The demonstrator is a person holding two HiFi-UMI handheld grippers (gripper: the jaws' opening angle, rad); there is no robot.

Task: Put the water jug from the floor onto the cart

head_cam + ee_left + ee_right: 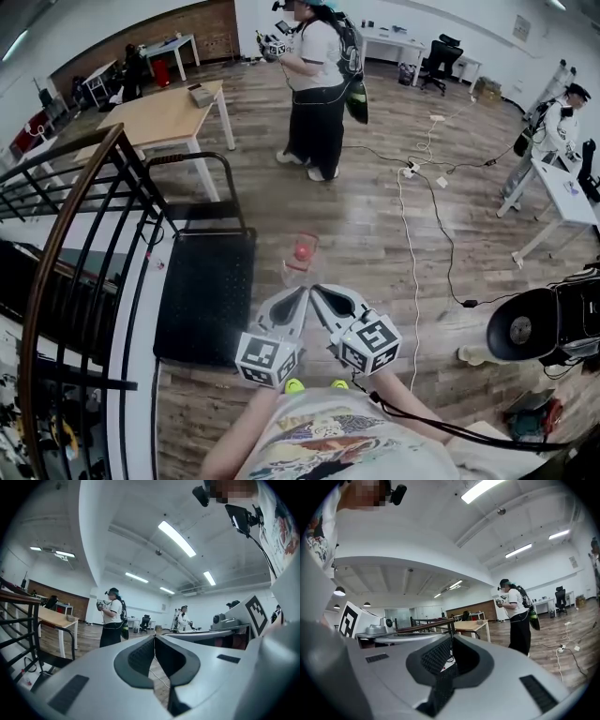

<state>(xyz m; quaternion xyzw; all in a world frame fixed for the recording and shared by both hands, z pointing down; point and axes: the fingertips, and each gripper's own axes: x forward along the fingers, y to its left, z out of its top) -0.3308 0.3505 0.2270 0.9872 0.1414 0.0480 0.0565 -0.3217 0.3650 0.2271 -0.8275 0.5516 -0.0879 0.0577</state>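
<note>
Nudging the water jug [302,253] with the left gripper [300,296] and right gripper [320,294], fingers [137,657] closed and empty, could topple it near the cart [202,300]

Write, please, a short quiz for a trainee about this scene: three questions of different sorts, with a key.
1. True or false: the water jug already stands on the cart.
2. The left hand-held gripper is: A) open; B) shut on the jug; C) shut and empty.
3. In the head view, on which side of the cart is the jug?
Key: 1 false; 2 C; 3 right.
</note>
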